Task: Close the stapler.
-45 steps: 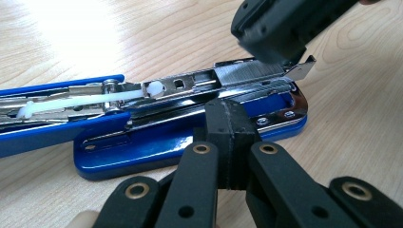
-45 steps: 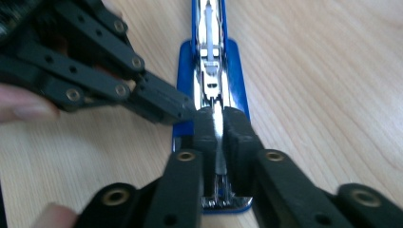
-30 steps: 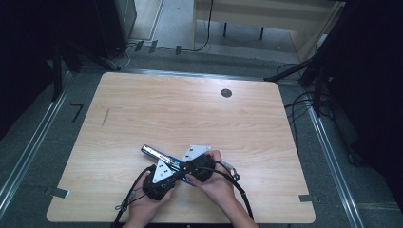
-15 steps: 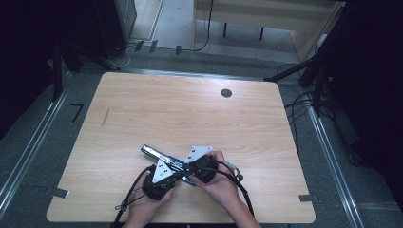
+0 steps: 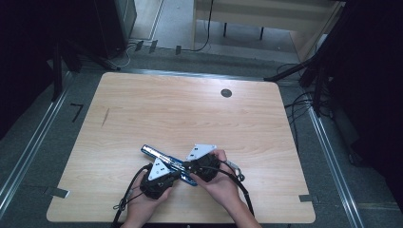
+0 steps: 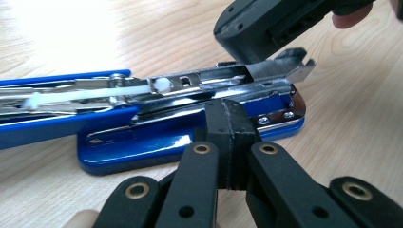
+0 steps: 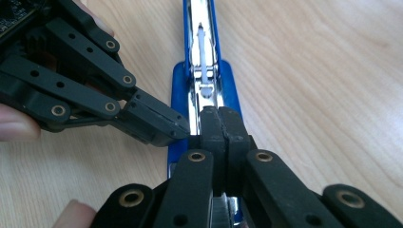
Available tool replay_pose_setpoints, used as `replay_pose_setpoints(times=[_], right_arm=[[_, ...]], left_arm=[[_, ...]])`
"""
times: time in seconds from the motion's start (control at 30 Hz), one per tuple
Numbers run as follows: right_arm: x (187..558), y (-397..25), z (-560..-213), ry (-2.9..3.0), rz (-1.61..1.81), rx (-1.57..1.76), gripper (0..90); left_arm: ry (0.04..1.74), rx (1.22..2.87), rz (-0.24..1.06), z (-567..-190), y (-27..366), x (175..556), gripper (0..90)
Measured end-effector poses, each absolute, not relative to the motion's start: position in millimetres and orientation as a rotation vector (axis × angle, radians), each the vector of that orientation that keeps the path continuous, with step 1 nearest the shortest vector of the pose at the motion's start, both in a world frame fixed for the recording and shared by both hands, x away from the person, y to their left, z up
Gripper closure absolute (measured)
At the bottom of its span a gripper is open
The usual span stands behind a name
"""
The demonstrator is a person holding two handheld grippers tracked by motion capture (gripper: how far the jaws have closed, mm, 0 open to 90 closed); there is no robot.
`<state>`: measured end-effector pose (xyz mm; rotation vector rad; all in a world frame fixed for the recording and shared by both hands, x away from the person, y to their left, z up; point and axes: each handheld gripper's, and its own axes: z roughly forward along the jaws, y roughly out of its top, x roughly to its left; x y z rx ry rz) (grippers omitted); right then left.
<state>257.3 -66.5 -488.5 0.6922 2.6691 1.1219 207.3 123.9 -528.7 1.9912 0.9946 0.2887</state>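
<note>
A blue stapler (image 5: 164,159) lies swung open flat on the wooden table (image 5: 190,114), near its front edge. Its metal magazine (image 6: 199,83) with a white pusher rod faces up above the blue base (image 6: 142,142). My left gripper (image 5: 179,174) is shut, and its tips (image 6: 231,121) press against the side of the stapler near the hinge end. My right gripper (image 5: 189,167) is also shut, with its tips (image 7: 219,126) resting on the end of the magazine (image 7: 203,61). The left gripper's fingertip (image 7: 159,124) touches the stapler right beside the right gripper's tips. A hand holds each gripper.
A round dark grommet (image 5: 226,93) sits in the table near the far edge. Black cables (image 5: 237,183) trail from the grippers toward the front edge. Bare wood stretches beyond the stapler. Tape marks (image 5: 57,192) lie at the front corners.
Hardly anything differs: both hands and grippers stay at the stapler, and the right gripper has shifted only a touch to the right.
</note>
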Motion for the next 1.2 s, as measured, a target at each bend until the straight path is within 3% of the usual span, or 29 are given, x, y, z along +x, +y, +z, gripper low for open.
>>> replay_pose_setpoints(times=[0.43,1.2], right_arm=[[264.8,-43.5,-480.3,2.663,1.182,0.670,90.0],[290.8,3.2,-495.3,2.689,1.169,0.644,90.0]], left_arm=[[1.171,1.923,0.321,-523.6,177.5,224.7,90.0],[1.291,1.939,0.385,-532.5,187.3,237.1,90.0]])
